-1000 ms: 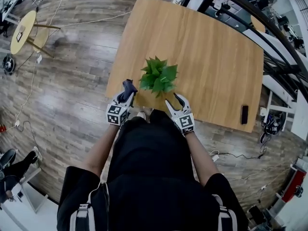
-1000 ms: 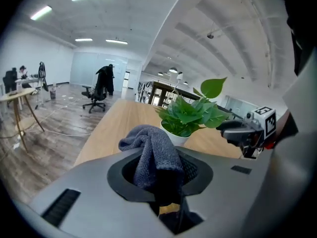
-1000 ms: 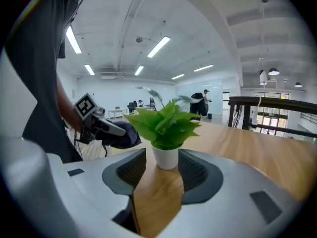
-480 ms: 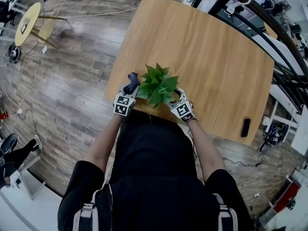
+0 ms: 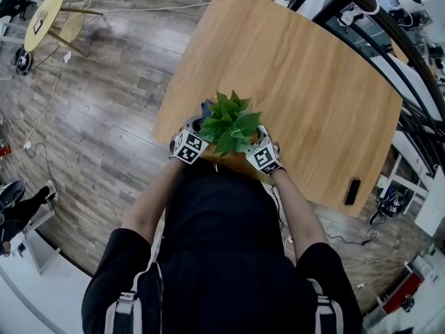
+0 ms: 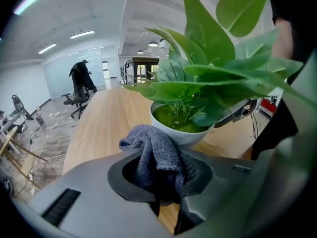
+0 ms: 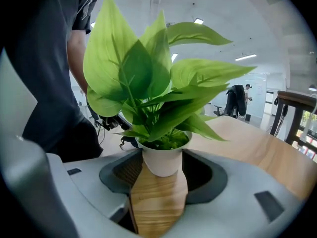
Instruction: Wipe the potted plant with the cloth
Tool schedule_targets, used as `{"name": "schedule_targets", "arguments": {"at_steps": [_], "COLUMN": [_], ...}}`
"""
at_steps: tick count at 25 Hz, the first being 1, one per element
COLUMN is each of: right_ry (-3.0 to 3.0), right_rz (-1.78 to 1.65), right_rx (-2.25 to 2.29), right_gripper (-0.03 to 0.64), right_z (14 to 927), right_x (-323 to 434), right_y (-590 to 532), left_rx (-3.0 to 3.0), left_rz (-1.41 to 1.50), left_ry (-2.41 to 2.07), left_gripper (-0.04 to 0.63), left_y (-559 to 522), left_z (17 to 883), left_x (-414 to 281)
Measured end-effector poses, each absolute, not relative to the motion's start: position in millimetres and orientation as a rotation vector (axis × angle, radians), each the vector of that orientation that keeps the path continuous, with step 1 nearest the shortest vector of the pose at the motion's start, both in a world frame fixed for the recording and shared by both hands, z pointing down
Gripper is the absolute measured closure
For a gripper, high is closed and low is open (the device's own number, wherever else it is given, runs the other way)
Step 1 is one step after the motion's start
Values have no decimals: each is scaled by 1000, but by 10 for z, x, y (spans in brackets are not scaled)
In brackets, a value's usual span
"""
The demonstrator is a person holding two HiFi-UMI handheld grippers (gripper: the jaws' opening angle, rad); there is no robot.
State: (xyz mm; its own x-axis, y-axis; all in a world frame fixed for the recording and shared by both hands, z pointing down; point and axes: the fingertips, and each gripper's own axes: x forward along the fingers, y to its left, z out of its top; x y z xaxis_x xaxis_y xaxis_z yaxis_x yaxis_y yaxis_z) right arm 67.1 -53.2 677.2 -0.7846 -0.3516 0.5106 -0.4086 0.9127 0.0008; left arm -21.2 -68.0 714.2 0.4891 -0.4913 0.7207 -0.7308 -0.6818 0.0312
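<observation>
In the head view, the potted plant (image 5: 231, 122) stood near the close edge of the tabletop (image 5: 313, 75). Its leaves hid the pot and the tips of both tongs. The left tongs (image 5: 199, 125) sat at its left and the right tongs (image 5: 260, 134) at its right. Only a scrap of the cloth (image 5: 206, 107) showed past the leaves.

In the left gripper view, the left tongs were clamped on the bunched grey cloth, just beside the white pot (image 6: 179, 135). We could not tell whether the two touched. The pot held a green mossy filling (image 6: 173, 119) around the stems, and the tallest leaves were cut off at the top.

In the right gripper view, the right tongs stood wide, their jaws just opened. The pot stood on the tabletop between them. The pads were close to its wall, but whether they touched it was unclear.
</observation>
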Motion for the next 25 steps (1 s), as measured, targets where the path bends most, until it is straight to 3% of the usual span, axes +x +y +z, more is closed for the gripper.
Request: {"name": "schedule_targets", "arguments": {"at_steps": [25], "right_ry": [-2577], "right_rz": [257], "right_rx": [434], "right_gripper": [380], "right_z": [6832], "right_x": [645], "right_y": [-141], "left_rx": [2322], "left_rz": [744], "left_ry": [-1077], "left_gripper": [482], "left_y": [-369], "left_z": [7112], "left_x": [-255]}}
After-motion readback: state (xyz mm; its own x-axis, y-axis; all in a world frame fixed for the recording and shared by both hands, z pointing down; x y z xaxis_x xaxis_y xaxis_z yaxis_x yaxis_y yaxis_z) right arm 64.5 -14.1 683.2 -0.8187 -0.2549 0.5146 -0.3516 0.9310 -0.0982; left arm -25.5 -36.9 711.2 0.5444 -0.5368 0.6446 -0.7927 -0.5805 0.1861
